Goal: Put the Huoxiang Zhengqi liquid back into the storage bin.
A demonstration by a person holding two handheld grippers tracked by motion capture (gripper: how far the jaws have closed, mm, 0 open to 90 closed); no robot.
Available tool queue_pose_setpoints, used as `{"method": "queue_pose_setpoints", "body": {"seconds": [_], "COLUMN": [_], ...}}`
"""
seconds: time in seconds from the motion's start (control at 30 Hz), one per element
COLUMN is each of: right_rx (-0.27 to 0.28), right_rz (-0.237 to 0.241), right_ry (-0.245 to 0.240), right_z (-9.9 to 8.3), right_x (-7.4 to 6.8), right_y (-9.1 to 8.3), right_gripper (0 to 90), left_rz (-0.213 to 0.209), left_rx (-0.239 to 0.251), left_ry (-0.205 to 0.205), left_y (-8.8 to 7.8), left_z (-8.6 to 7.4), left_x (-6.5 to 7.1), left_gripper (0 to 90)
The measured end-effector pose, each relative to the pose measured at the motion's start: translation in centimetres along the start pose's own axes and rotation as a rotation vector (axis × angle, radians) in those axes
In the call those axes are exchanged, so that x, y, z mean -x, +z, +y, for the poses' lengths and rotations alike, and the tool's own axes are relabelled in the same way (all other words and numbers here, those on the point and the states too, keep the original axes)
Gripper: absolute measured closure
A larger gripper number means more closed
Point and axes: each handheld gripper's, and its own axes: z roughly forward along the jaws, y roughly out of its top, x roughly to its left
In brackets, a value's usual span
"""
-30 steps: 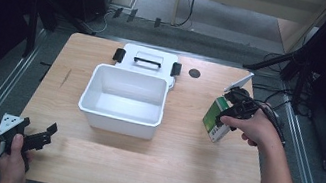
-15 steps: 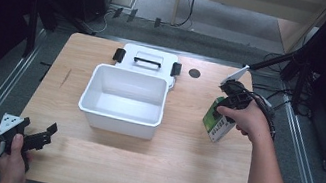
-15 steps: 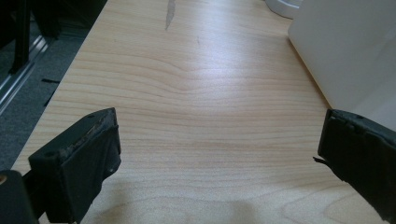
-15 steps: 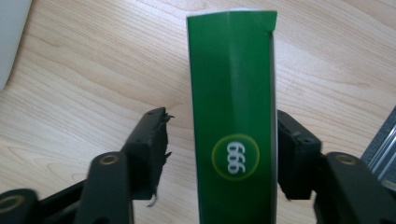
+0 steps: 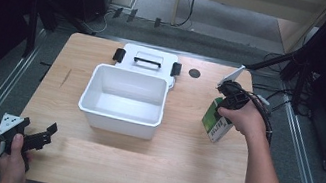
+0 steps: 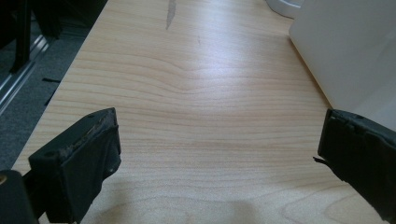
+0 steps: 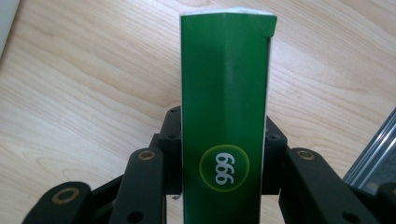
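A green carton (image 7: 224,93) with a "999" badge stands upright near the table's right edge, also the green carton (image 5: 216,124) in the high view. My right gripper (image 5: 229,95) comes down on it from above. Its jaws have just been closing and now press on the carton's two sides, as the right gripper (image 7: 223,135) view shows. My left gripper (image 5: 38,126) rests at the table's front left corner, held level. Its fingers (image 6: 79,158) stand wide apart with bare wood between them.
A white plastic bin (image 5: 117,123) sits open in the middle of the wooden table (image 5: 137,168); its side (image 6: 345,51) shows to the right in the left gripper view. The bin's lid (image 5: 148,60) with black clips lies behind it. A small dark round hole (image 5: 194,73) is at the back.
The right gripper's jaws have closed onto the green carton, and the hand has shifted slightly over it. The left gripper has stayed where it was.
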Motion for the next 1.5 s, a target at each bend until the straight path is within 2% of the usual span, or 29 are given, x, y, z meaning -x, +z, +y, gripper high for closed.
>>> {"method": "queue_pose_setpoints", "body": {"seconds": [0.03, 0.1, 0.13, 0.2, 0.23, 0.27, 0.3, 0.47, 0.5, 0.57, 0.6, 0.67, 0.73, 0.77, 0.8, 0.87, 0.9, 0.93, 0.97, 1.13, 1.5], "right_rx": [0.008, 0.008, 0.027, 0.034, 0.060, 0.060, 0.075, 0.112, 0.128, 0.138, 0.138, 0.152, 0.182, 0.182, 0.202, 0.210, 0.220, 0.220, 0.228, 0.246, 0.270], "right_rz": [0.001, 0.003, 0.011, 0.017, 0.019, 0.019, 0.020, 0.020, 0.018, 0.016, 0.016, 0.014, 0.023, 0.023, 0.038, 0.042, 0.044, 0.044, 0.042, 0.041, 0.050], "right_ry": [-0.042, -0.052, -0.095, -0.108, -0.151, -0.151, -0.172, -0.256, -0.307, -0.339, -0.339, -0.378, -0.425, -0.425, -0.457, -0.476, -0.515, -0.515, -0.542, -0.592, -0.673], "right_z": [-0.1, -0.2, -0.3, -0.3, -0.4, -0.4, -0.5, -0.7, -0.7, -0.7, -0.7, -0.7, -0.6, -0.6, -0.6, -0.7, -0.7, -0.7, -0.6, -0.4, 0.3], "right_x": [-0.2, -0.4, -0.6, -0.8, -1.0, -1.0, -1.2, -2.4, -2.9, -3.4, -3.4, -3.8, -4.3, -4.3, -4.6, -4.7, -5.0, -5.0, -5.3, -6.4, -8.6], "right_y": [0.0, -0.1, -0.2, -0.4, -0.8, -0.8, -1.0, -2.3, -2.9, -3.4, -3.4, -4.0, -5.0, -5.0, -5.7, -6.0, -6.5, -6.5, -7.0, -8.1, -10.1], "right_gripper": [64.1, 64.2, 64.2, 64.2, 64.2, 64.2, 64.2, 64.1, 64.0, 64.1, 64.1, 64.1, 64.1, 64.1, 64.1, 64.1, 64.1, 64.1, 64.1, 64.1, 64.2], "left_rz": [0.000, 0.000, 0.000, 0.000, 0.001, 0.001, 0.001, 0.005, 0.006, 0.006, 0.006, 0.006, 0.007, 0.007, 0.008, 0.007, 0.006, 0.006, 0.006, 0.006, 0.006], "left_rx": [0.000, 0.000, 0.000, -0.001, -0.001, -0.001, 0.000, 0.000, 0.000, 0.000, 0.000, 0.001, 0.000, 0.001, 0.000, 0.000, 0.001, 0.001, 0.001, -0.003, -0.005], "left_ry": [-0.001, 0.000, 0.000, -0.001, 0.000, 0.000, -0.003, -0.003, -0.002, -0.002, -0.002, -0.001, 0.000, -0.003, 0.001, 0.001, 0.000, 0.000, -0.001, -0.002, -0.001], "left_y": [0.0, 0.0, 0.0, 0.0, 0.0, 0.0, 0.0, 0.1, 0.0, 0.0, 0.0, 0.1, 0.0, 0.1, 0.1, 0.1, 0.1, 0.1, 0.1, 0.1, 0.1], "left_z": [0.0, 0.0, 0.0, 0.0, 0.0, 0.0, 0.0, 0.0, 0.0, 0.0, 0.0, 0.0, 0.0, 0.0, 0.0, 0.0, 0.0, 0.0, 0.0, 0.0, 0.0], "left_x": [0.0, 0.0, 0.0, 0.0, 0.0, 0.0, 0.0, 0.1, 0.1, 0.1, 0.1, 0.1, 0.1, 0.1, 0.1, 0.1, 0.1, 0.1, 0.1, 0.1, 0.0], "left_gripper": [0.0, 0.0, 0.0, 0.0, 0.0, 0.0, 0.0, 0.0, 0.0, 0.0, 0.0, 0.0, 0.0, 0.0, 0.0, 0.0, 0.0, 0.0, 0.0, 0.0, 0.0]}}
